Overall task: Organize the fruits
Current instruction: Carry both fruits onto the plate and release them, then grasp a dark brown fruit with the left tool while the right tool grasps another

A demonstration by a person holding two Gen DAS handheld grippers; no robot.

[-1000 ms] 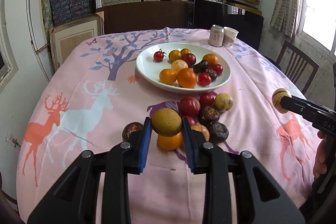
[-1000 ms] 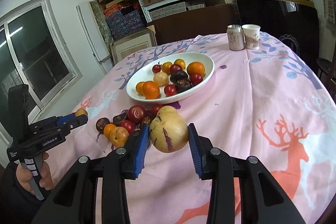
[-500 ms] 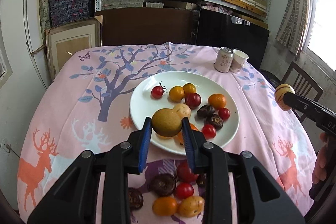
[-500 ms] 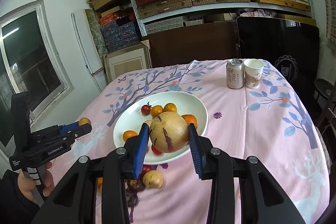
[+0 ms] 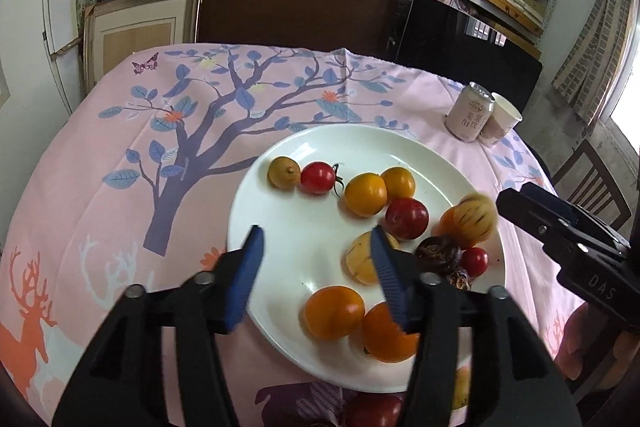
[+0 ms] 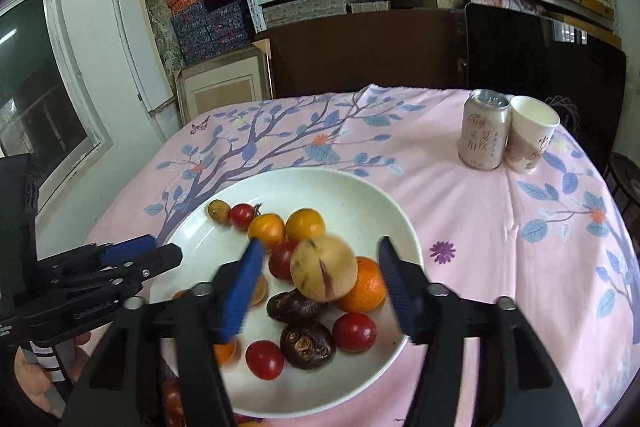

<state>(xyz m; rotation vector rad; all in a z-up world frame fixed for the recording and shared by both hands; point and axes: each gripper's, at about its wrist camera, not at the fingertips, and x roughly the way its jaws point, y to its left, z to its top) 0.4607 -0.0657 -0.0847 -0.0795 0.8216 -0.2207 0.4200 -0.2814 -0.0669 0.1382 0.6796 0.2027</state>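
Note:
A white plate (image 5: 320, 147) (image 6: 360, 187) on the pink tablecloth holds several tomatoes, oranges and dark fruits. My left gripper (image 5: 316, 259) is open and empty above the plate's left part. The small brownish-yellow fruit (image 5: 283, 171) (image 6: 218, 210) lies at the plate's far left beside a red tomato (image 5: 318, 177). My right gripper (image 6: 320, 267) is open over the plate. The striped yellow melon (image 6: 323, 269) (image 5: 476, 219) sits free between the jaws, blurred, on top of an orange (image 6: 366, 287).
A drink can (image 6: 482, 135) (image 5: 468, 117) and a paper cup (image 6: 530, 135) stand at the table's far right. More fruits (image 5: 376, 409) lie on the cloth just below the plate. A chair (image 5: 588, 179) stands at the right, shelves behind.
Both grippers moved forward over the plate and opened. The brownish-yellow fruit left the left gripper and lies on the plate. The striped melon left the right gripper and drops onto the fruits.

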